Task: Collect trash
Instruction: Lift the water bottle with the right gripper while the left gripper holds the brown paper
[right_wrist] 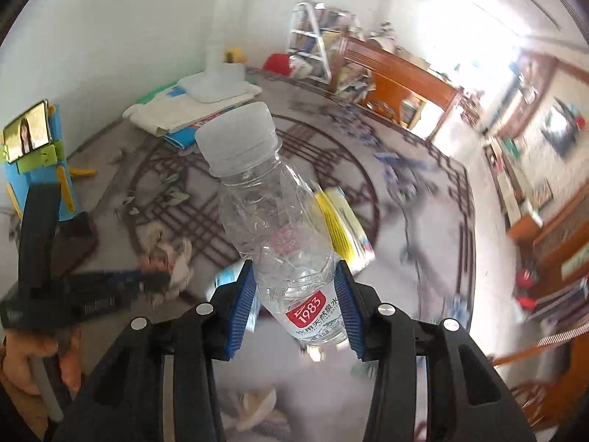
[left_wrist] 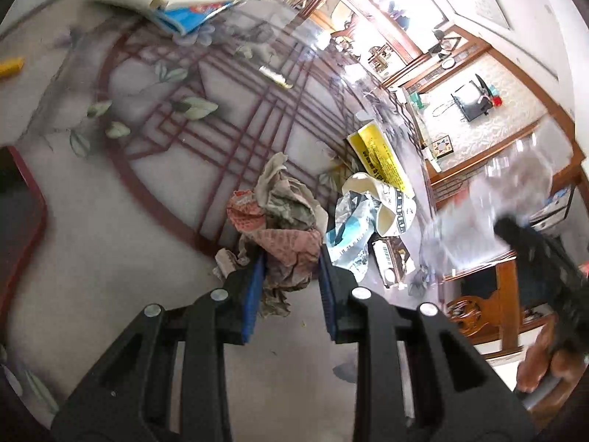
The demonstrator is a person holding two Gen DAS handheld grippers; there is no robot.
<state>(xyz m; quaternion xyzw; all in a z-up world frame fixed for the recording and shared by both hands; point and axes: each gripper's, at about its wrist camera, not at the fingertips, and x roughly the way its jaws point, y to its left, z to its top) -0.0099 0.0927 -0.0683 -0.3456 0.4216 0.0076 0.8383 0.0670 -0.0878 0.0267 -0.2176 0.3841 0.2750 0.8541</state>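
Note:
My left gripper is shut on a crumpled wad of pink and grey-green paper, just above the patterned table top. Beside the wad lie a torn white and blue wrapper and a yellow box. My right gripper is shut on a clear empty plastic bottle with a white cap and a red label, lifted off the table and tilted. In the left wrist view the bottle shows as a blur at the right. The right wrist view shows the left gripper at the left, blurred.
A small barcoded packet lies by the wrapper. A stack of papers and a blue booklet sits at the table's far side, with a yellow item at the left. A phone on a blue stand and wooden furniture surround the table.

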